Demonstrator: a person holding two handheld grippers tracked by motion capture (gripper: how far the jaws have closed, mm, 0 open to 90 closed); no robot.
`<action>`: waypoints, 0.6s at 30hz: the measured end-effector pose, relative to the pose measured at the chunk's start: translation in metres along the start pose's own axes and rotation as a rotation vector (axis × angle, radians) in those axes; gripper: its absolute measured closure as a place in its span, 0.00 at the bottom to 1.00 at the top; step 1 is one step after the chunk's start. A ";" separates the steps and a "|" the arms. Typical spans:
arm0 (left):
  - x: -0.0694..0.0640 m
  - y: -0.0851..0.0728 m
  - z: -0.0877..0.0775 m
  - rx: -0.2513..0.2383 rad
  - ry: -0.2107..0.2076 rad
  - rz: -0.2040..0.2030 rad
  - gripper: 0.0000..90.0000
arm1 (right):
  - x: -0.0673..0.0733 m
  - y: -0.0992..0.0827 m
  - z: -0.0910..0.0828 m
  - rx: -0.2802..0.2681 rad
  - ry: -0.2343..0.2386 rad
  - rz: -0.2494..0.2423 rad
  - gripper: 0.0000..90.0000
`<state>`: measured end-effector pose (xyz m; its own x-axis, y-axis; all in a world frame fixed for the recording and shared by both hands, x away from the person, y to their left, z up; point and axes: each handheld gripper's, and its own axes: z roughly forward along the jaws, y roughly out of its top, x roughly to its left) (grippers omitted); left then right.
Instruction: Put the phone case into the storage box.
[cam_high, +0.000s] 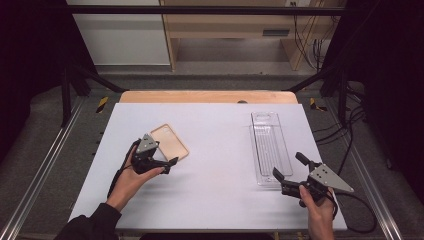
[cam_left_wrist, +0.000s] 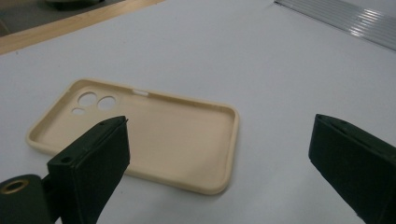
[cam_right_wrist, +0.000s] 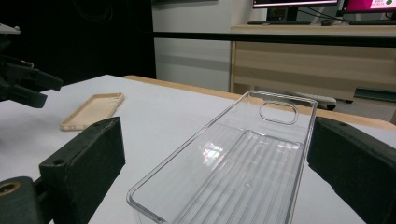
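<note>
A beige phone case (cam_high: 170, 142) (cam_left_wrist: 140, 130) (cam_right_wrist: 92, 110) lies hollow side up on the white table (cam_high: 215, 150), left of centre. My left gripper (cam_high: 167, 161) (cam_left_wrist: 219, 158) hovers open at the case's near end, its jaws wide apart with nothing between them. A clear plastic tray (cam_high: 270, 147) (cam_right_wrist: 233, 172) lies lengthwise on the right side of the table. My right gripper (cam_high: 290, 167) (cam_right_wrist: 215, 172) is open just in front of the tray's near end, holding nothing.
A wooden strip (cam_high: 207, 96) runs along the table's far edge. Metal rails (cam_high: 45, 165) flank both sides. Beyond the table stand a wooden desk (cam_right_wrist: 317, 56) and dark frame bars (cam_high: 200, 10). Cables (cam_high: 350, 135) trail at the right.
</note>
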<state>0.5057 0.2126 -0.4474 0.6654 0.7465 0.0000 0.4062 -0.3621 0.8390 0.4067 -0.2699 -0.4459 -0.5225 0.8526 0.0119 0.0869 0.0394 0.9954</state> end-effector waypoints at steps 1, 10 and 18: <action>0.000 0.001 0.002 0.003 0.002 0.000 0.06 | 0.000 0.000 0.000 0.000 0.000 0.002 0.05; 0.004 0.011 0.016 0.022 0.034 -0.005 0.26 | -0.001 0.001 -0.002 -0.012 -0.009 0.008 0.05; 0.004 0.012 0.024 0.061 0.057 0.028 0.62 | 0.000 0.002 -0.002 -0.010 -0.010 0.009 0.05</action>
<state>0.5277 0.1978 -0.4505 0.6411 0.7654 0.0554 0.4267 -0.4155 0.8033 0.4053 -0.2706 -0.4442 -0.5133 0.8579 0.0202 0.0832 0.0263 0.9962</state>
